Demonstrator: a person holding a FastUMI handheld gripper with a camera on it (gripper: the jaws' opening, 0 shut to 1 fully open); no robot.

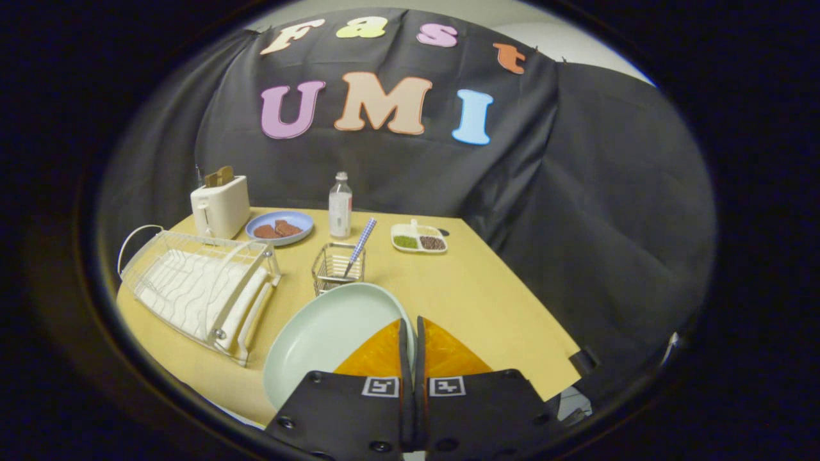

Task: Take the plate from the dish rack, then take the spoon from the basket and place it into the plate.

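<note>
Plate [327,333]: pale, held by its rim between the nearly closed fingers of the gripper [410,333], out of the dish rack [198,288]. Set it flat on the table [461,294], near the basket [338,267] holding the spoon [360,246], then release

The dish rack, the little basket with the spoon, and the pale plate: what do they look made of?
The dish rack looks like white coated wire, thin rods over a ribbed tray. The basket seems bare metal mesh, grey and see-through. The plate has a smooth, faintly glossy pale green surface; ceramic or plastic, I cannot tell. The hand-held gripper has its fingers closed at the plate's rim.
</note>
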